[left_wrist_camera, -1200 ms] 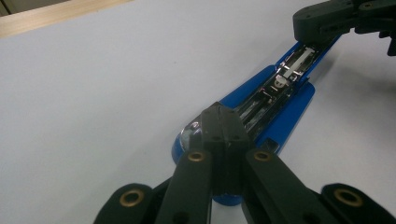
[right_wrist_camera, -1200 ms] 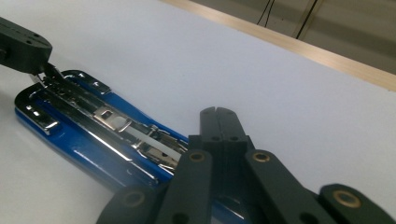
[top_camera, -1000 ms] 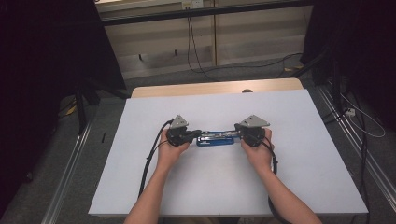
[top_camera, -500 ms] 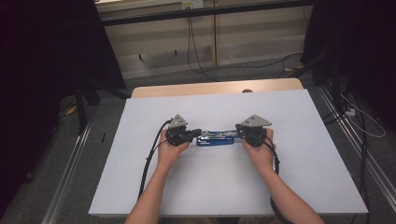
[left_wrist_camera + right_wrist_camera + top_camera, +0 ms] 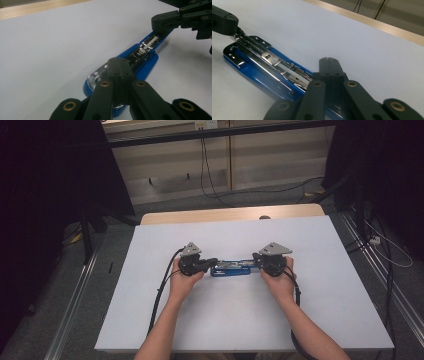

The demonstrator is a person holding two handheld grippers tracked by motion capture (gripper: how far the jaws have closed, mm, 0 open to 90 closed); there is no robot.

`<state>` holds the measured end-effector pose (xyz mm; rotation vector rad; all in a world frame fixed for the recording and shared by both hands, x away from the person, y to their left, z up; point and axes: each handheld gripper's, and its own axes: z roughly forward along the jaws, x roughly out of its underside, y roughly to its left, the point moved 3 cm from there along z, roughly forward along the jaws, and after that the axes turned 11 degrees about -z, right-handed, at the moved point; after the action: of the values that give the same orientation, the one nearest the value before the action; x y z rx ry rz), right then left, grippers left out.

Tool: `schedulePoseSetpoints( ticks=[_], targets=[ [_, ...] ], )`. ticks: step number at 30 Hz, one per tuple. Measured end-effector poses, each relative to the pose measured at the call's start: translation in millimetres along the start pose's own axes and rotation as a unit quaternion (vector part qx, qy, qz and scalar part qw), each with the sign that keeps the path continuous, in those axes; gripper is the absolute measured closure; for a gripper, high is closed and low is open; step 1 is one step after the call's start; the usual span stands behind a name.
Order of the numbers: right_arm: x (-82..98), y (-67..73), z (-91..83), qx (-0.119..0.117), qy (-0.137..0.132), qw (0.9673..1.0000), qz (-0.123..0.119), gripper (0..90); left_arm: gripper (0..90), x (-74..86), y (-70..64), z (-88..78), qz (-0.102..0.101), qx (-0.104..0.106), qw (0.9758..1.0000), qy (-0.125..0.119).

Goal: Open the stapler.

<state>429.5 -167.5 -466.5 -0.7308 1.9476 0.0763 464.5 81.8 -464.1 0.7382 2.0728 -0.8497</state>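
A blue stapler [image 5: 231, 268] lies opened out flat on the white table [image 5: 225, 320], its chrome staple rail [image 5: 262, 53] facing up. My left gripper [image 5: 214, 263] is shut, and its tips [image 5: 117, 62] rest on the rounded chrome end of the stapler [image 5: 145, 50]. My right gripper [image 5: 255, 262] is shut too, its joined jaws [image 5: 328, 60] lying over the other end of the stapler [image 5: 257, 72]. Each gripper shows across from the other: the right one [image 5: 162, 23] at the far end in the left gripper view, the left one [image 5: 224, 21] in the right gripper view.
A wooden strip [image 5: 230, 213] runs along the table's far edge. Cables [image 5: 160, 295] trail from the grippers back along the person's forearms. Metal rails [image 5: 75, 305] flank the table, and dark stands and floor cables [image 5: 370, 235] lie beyond it.
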Motion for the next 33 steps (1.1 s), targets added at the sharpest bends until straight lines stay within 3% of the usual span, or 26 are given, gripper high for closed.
schedulePoseSetpoints(
  ticks=[5, 13, 16, 30, 33],
  targets=[
    [-2.2, -3.5, -4.6, -0.006, -0.007, 0.9999, 0.005, 90.0, 88.4, -1.9, -2.4, -2.0, -0.003, 0.008, 1.0, -0.002],
    [-5.1, -7.4, -16.0, -0.026, -0.017, 0.9994, 0.013, 90.0, 78.7, -5.6, -6.8, -8.7, -0.013, 0.01, 0.9998, -0.007],
    [-4.1, -9.0, -21.8, -0.03, -0.018, 0.9993, 0.014, 86.1, 72.5, -6.7, -8.1, -10.8, -0.017, 0.007, 0.9998, -0.006],
    [6.7, -13.9, -50.4, -0.049, -0.025, 0.9982, 0.025, 71.0, 58.6, -9.4, -15.5, -19.5, -0.022, 0.003, 0.9998, 0.0],
    [8.8, -13.6, -55.7, -0.053, -0.024, 0.998, 0.024, 63.7, 52.3, -9.3, -16.7, -21.1, -0.023, -0.003, 0.9997, 0.005]
  ],
)
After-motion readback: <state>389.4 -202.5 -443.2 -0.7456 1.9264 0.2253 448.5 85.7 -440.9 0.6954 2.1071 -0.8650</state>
